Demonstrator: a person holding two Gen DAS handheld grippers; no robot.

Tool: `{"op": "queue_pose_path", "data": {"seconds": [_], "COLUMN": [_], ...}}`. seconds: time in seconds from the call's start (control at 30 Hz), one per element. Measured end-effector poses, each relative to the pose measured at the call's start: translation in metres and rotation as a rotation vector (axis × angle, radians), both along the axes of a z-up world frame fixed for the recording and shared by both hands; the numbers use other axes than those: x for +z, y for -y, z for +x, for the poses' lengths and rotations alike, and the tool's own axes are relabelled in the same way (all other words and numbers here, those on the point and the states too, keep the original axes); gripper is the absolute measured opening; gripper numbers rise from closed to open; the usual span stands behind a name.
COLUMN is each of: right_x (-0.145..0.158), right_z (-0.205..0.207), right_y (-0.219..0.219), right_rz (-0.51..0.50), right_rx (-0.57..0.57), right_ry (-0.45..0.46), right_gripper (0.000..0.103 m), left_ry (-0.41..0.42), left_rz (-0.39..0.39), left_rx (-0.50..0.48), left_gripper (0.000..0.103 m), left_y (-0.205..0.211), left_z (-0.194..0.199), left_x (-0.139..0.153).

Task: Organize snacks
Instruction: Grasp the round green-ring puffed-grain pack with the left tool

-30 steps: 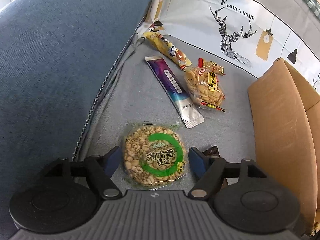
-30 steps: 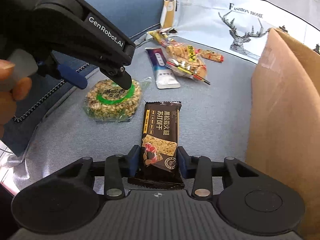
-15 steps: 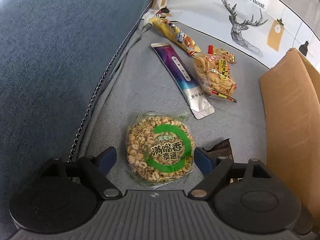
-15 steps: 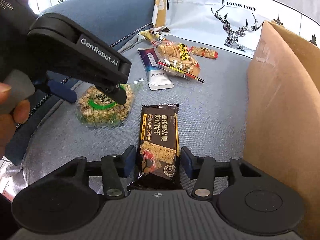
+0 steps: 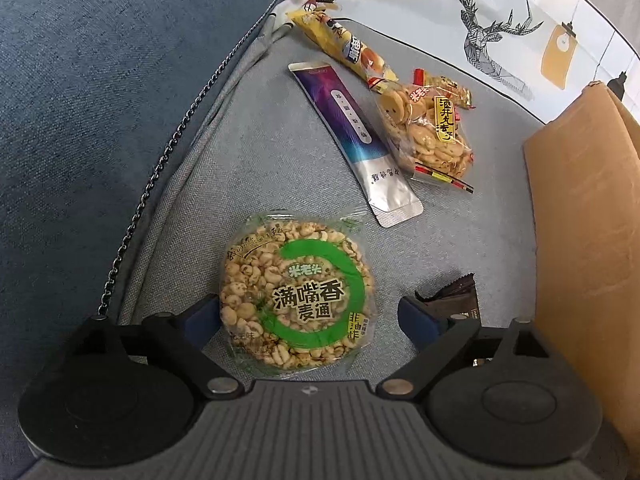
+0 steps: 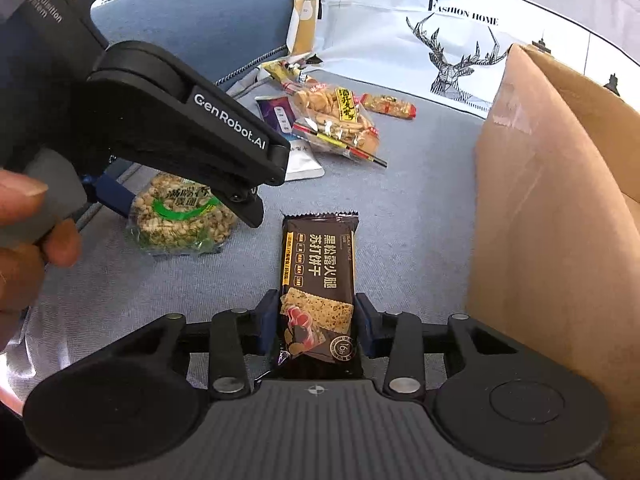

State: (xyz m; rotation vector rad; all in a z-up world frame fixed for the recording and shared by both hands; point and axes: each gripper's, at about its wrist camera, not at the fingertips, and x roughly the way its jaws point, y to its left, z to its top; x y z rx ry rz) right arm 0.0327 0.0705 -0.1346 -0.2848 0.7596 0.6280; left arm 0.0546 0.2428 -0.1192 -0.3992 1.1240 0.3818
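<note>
a: item one, left gripper (image 5: 308, 314). state?

b: jaws opening, spread wide to either side of the round puffed-grain cake (image 5: 298, 290); the blue pads (image 5: 202, 316) stand clear of the wrapper on the right and close to it on the left, no squeeze showing. the cake lies flat on the grey seat cushion (image 5: 248, 168), near the blue backrest. judged reason for the wide spread: the disc is broad and must be straddled across its full width

a: item two, right gripper (image 6: 316, 322)

b: jaws closing on the near end of the dark cracker packet (image 6: 318, 276), pads against both long edges. the packet lies lengthwise along the fingers, which suits a grip across its narrow side

a: destination?

b: likely the cardboard box (image 6: 552, 208), standing just right of the packet, its flap raised; the inside is hidden from both cameras

a: other stock on the cushion

b: purple-and-silver sachet (image 5: 354, 140); clear bag of small round biscuits (image 5: 426, 128) touching its right edge; long yellow bar (image 5: 340, 46) and a small orange packet (image 6: 388, 106) further back, near the deer-print cushion (image 6: 452, 32)

a: obstructions

b: the two grippers work side by side, left body (image 6: 192, 128) hanging over the space beside the packet. the tall box wall must be cleared by either lift. the loose film of the cake wrapper may slip or crumple under the pads
</note>
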Motion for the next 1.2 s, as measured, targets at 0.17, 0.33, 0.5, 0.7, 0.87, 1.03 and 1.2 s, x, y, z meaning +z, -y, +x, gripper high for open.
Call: {"op": "queue_pose_path", "data": {"seconds": [0.17,0.33,0.5,0.7,0.87,1.03,1.2], "right_x": [-0.0004,-0.0011,-0.0002,0.0021,-0.0001,-0.0001,-0.0002], "right_z": [0.0023,0.0028,0.0006,-0.0011,0.0004,0.0003,0.0008], "right_y": [0.0011,-0.0001,-0.0008,-0.0004,-0.0017,-0.0020,-0.0018], "right_rz": [0.013,0.014,0.013,0.017,0.002,0.003,0.005], "right_rx": [-0.002,-0.001,0.004,-0.004,-0.004,-0.003,-0.002], "right_ry": [-0.011,-0.004,0.009,0.022,0.008,0.008,0.010], "right_gripper": [0.041,0.041,0.041,0.041,0.041,0.041,0.041], "left_ry": [-0.002,-0.006,-0.001,0.009,0.003,-0.001,0.001], "left_rz": [-0.008,0.004,0.023,0.011,-0.002,0.002,0.010], "left_rx": [0.005,-0.007,-0.008,0.006,0.006,0.002,-0.002], "left_gripper": [0.096,0.096,0.082,0.082,0.083,0.083,0.082], "left_y": [-0.0018,0.0008,-0.0008,-0.0037,-0.0042,-0.0039,-0.0035], "left_z": [0.0002,0.0003,-0.0011,-0.0037,-0.0037,-0.0031,-0.0027], "left_x": [-0.0001,-0.0002,0.0009,0.0025,0.0013,0.0008,0.0013]}}
